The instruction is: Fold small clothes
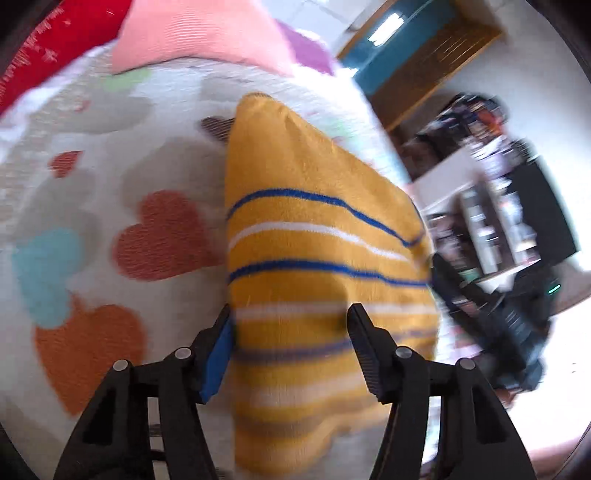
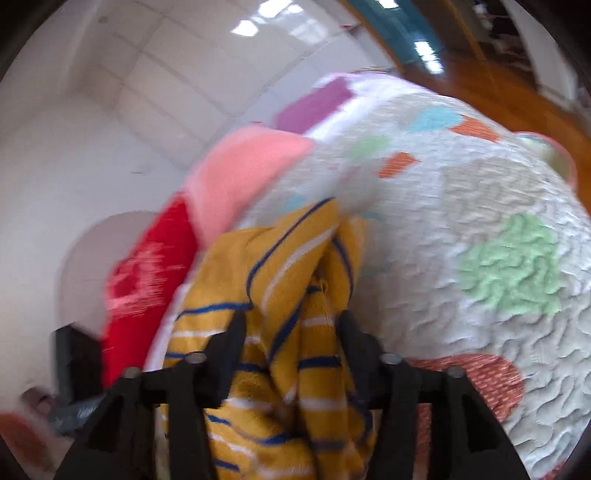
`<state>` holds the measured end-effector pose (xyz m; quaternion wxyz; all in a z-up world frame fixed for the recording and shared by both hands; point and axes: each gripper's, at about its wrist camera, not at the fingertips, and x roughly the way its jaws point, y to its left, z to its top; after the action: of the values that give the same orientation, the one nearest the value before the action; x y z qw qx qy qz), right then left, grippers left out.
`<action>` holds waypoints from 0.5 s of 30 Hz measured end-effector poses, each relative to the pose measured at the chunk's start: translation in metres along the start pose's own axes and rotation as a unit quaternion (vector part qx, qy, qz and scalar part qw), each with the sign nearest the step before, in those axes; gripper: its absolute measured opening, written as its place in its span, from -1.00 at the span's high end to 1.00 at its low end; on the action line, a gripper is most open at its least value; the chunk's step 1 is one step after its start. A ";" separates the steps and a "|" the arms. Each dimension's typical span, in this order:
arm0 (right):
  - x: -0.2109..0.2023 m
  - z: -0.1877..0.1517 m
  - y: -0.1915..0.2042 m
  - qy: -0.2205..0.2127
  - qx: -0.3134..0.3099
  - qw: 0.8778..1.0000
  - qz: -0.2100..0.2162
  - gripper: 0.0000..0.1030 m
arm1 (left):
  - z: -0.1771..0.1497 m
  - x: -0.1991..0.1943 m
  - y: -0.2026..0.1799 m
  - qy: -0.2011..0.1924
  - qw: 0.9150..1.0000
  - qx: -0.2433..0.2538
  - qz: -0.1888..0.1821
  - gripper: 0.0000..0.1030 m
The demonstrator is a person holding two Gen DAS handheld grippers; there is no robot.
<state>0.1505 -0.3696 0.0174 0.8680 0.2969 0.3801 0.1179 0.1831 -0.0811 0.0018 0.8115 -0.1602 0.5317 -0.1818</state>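
Observation:
A mustard-yellow small garment (image 1: 314, 229) with blue and white stripes lies raised over a white bedspread (image 1: 110, 177) printed with coloured hearts. My left gripper (image 1: 290, 314) is open, its fingers wide apart, and the garment's near part fills the gap between them. In the right wrist view the same garment (image 2: 280, 266) is bunched in folds between the spread fingers of my right gripper (image 2: 291, 319), which is also open. Both views are blurred by motion, so contact between the pads and the cloth is unclear.
A pink cloth (image 1: 199, 33) and a red cloth (image 1: 55, 48) lie at the far side of the bedspread, also seen as pink cloth (image 2: 240, 170) and red cloth (image 2: 147, 280). Cluttered shelves (image 1: 491, 206) and wooden floor (image 2: 480, 85) lie beyond the bed's edge.

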 end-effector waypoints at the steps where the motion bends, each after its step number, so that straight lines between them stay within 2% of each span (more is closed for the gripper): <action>1: 0.000 -0.003 -0.002 -0.003 0.001 1.000 -0.014 -0.14 | -0.008 0.001 0.005 0.002 1.000 0.007 0.004 -0.14; 3: -0.012 -0.011 -0.003 -0.018 -0.008 1.000 -0.015 -0.14 | -0.027 -0.001 0.014 0.006 1.000 0.013 0.006 -0.14; 6: -0.034 -0.025 0.008 -0.037 -0.041 0.998 -0.014 -0.11 | -0.051 -0.012 0.023 -0.011 1.000 0.020 0.018 -0.14; 8: -0.040 -0.033 0.016 -0.031 -0.051 0.998 0.016 -0.11 | -0.072 -0.027 0.027 -0.040 0.998 0.026 0.030 -0.14; 11: -0.029 -0.055 0.029 0.006 -0.070 0.996 0.062 -0.11 | -0.094 -0.057 0.025 -0.090 0.994 0.034 0.055 -0.14; 13: -0.015 -0.069 0.028 0.033 -0.078 0.995 0.045 -0.11 | -0.107 -0.081 0.018 -0.131 0.987 0.050 0.079 -0.16; 15: -0.001 -0.083 0.015 0.049 -0.073 0.996 -0.015 -0.10 | -0.121 -0.115 0.009 -0.192 0.971 0.085 0.118 -0.22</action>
<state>0.0896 -0.3232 -0.0172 0.8694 0.2212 0.4170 0.1464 0.0307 -0.0278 0.0440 0.9247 -0.0587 0.3640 -0.0948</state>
